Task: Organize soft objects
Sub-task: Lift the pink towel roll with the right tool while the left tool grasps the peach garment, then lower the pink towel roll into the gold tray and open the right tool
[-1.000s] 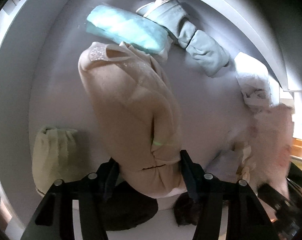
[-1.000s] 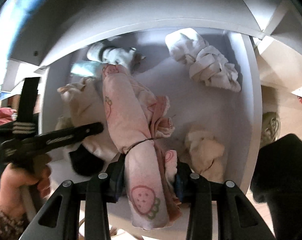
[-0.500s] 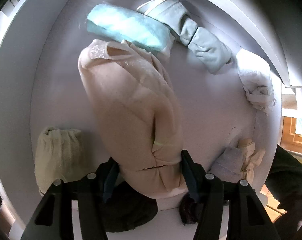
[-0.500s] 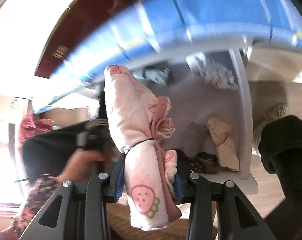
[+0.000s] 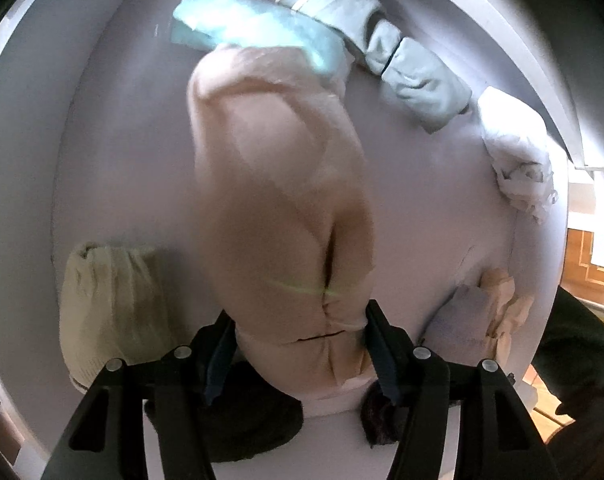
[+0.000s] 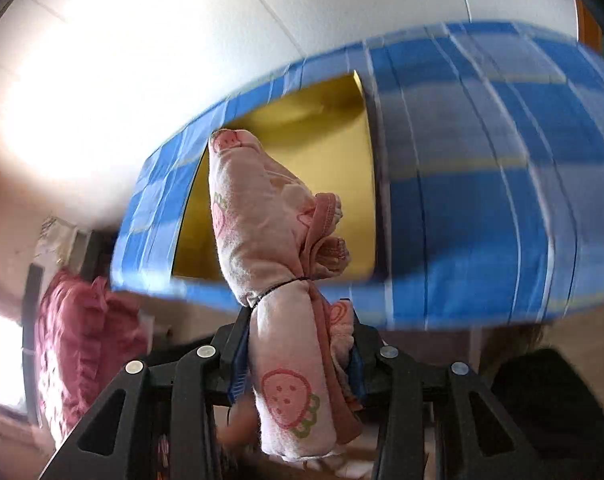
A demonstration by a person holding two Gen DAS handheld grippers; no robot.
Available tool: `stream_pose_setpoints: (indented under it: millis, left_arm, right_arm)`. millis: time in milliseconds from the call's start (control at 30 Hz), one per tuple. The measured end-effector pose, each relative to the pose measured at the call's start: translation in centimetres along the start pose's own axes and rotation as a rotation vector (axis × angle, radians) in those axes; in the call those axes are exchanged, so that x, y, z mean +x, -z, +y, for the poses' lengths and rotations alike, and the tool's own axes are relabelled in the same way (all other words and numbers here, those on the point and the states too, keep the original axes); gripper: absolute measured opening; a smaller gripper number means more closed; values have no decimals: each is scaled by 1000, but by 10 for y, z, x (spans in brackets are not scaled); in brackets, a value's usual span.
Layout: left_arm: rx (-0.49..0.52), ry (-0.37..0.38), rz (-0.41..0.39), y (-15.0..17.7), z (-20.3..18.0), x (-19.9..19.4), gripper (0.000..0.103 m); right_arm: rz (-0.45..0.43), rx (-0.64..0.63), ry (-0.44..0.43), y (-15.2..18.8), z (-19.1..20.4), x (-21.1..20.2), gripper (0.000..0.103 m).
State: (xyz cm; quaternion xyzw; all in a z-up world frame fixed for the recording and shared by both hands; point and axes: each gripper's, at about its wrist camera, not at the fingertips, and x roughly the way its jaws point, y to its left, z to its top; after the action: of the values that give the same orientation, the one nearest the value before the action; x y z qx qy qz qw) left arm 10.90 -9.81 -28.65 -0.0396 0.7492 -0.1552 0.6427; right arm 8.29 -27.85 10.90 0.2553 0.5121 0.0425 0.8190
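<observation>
Mid-sort: right gripper pinches the strawberry-print roll at frame centre, before the blue checked bin; next, drop it in the yellow opening. Left gripper sits around the beige bundle in the white drawer, grip uncertain; next, release and back out.

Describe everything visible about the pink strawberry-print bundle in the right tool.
The strawberry-print bundle is soft pale pink cloth, rolled into a long roll and cinched at its middle by a thin dark band. Red strawberries with green leaves are printed on it; a darker pink hem bunches at one side. It stands upright, clamped low between the right tool, before a blue checked box.
</observation>
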Motion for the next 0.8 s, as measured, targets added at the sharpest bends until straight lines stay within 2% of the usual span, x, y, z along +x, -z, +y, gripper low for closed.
stream_pose_setpoints:
  millis: [133, 267, 467, 800]
  left_arm:
    - [-1, 1, 6, 2, 2, 2, 62]
    - [-4, 1, 10, 3, 2, 3, 62]
    - [0, -9, 13, 2, 1, 2, 62]
    - [-3, -13, 19, 1, -6, 4, 62]
  right_arm:
    - [-8, 26, 96, -47, 17, 28, 39]
    - [0, 40, 201, -76, 27, 59, 39]
    - [3, 80, 319, -99, 26, 103, 39]
    - [-21, 93, 510, -119, 16, 136, 41]
